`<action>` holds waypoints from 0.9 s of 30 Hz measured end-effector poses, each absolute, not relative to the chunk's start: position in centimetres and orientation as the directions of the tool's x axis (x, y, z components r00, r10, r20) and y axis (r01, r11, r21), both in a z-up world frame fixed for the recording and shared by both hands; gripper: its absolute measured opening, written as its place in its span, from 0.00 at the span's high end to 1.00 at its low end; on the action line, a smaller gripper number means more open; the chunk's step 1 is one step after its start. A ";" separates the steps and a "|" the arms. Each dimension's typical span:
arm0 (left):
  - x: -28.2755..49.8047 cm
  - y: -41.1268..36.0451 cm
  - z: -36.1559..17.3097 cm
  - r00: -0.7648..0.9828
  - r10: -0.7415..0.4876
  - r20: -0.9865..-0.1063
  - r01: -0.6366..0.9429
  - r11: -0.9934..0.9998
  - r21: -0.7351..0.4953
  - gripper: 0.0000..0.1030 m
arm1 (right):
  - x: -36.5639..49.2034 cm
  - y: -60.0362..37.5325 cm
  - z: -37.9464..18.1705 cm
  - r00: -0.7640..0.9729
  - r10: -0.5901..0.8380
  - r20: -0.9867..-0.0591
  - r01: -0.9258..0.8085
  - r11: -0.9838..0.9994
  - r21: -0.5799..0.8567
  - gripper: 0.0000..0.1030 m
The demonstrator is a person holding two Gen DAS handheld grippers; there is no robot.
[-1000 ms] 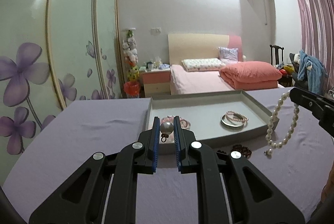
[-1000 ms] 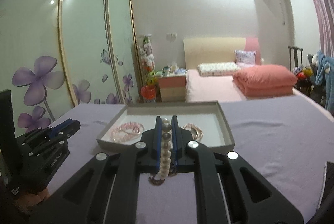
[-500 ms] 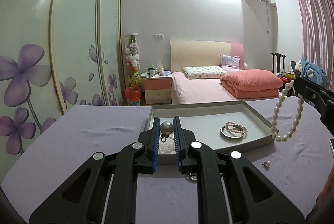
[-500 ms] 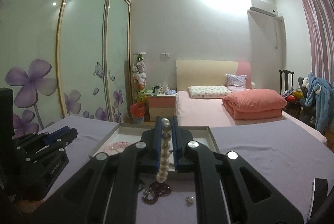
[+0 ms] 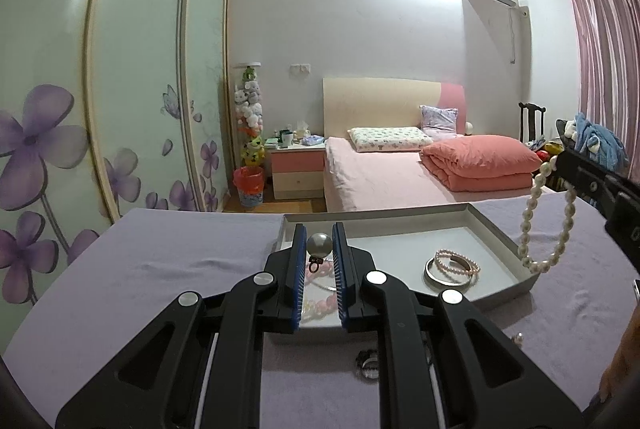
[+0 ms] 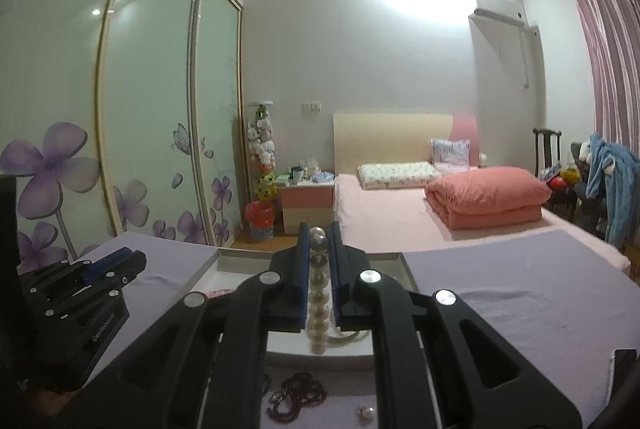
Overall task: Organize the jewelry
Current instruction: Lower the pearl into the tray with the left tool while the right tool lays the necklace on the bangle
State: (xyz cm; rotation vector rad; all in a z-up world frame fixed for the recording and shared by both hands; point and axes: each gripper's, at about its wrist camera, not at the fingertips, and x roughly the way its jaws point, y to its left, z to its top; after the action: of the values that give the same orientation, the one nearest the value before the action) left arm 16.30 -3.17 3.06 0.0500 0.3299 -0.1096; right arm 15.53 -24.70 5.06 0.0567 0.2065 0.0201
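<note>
Lavender-cloth-covered surface (image 5: 168, 269) carries a shallow grey rectangular cardboard tray (image 5: 494, 229). Already in the tray: a silver metal bangle (image 5: 434, 275) with a pink pearl bracelet (image 5: 460, 263) lying across it, and a pink bead bracelet (image 5: 320, 305) near the front left. Loose on the cloth, short of the tray: a dark red bead bracelet (image 6: 296, 395) and a small single pearl earring (image 6: 366, 412).

Largest item in hand: white pearl strand bracelet (image 5: 538, 225). Right tool (image 6: 319, 241) is clamped on a few pearls at the top; the rest hangs free as a loop beside the tray's right wall. Judgement: light, fully limp, will swing with any quick move. Pearls are round and slick, so the pinch holds best across a bead's middle or in the gap between two. Thread is probably the weak point; avoid snagging it on the tray rim.

Smallest: grey pearl ball pendant with a small dark ring-shaped fitting (image 5: 319, 245). Left tool (image 5: 319, 249) is closed on the ball itself, fitting dangling below, over the tray's front left. Judgement: hard, slippery sphere, could squirt out if the squeeze is off-centre.

Pose: both tools side by side, pointing slightly downward toward the tray, left one just left of the right.
</note>
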 end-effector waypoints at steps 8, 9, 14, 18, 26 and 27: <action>21.2 -4.3 1.7 0.908 -0.120 -0.401 0.141 0.990 0.022 0.86 | 21.9 -25.6 3.6 0.947 0.049 -0.319 -0.012 0.993 0.118 0.90; 21.6 -4.4 1.5 0.903 -0.123 -0.411 0.144 0.989 0.019 0.86 | 22.6 -25.6 3.5 0.943 0.050 -0.329 -0.011 0.993 0.121 0.90; 24.2 -5.1 0.0 0.871 -0.129 -0.474 0.153 0.988 0.014 0.86 | 26.0 -25.3 1.9 0.912 0.063 -0.405 -0.007 0.990 0.138 0.90; 25.6 -5.3 -0.8 0.850 -0.131 -0.510 0.156 0.988 0.007 0.86 | 27.6 -25.4 0.9 0.897 0.066 -0.437 0.000 0.989 0.150 0.90; 27.2 -5.5 -1.8 0.801 -0.151 -0.579 0.171 0.985 -0.020 0.86 | 29.6 -25.8 -0.3 0.859 0.090 -0.504 0.011 0.981 0.194 0.83; 27.3 -5.4 -1.9 0.794 -0.160 -0.587 0.175 0.984 -0.031 0.85 | 29.5 -25.9 -0.4 0.858 0.090 -0.506 0.014 0.980 0.197 0.81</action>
State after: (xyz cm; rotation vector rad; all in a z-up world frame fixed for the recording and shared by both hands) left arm 27.27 -5.36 -1.87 0.0253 0.6286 -0.1802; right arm 29.47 -25.91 -0.38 0.1976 0.5390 0.0402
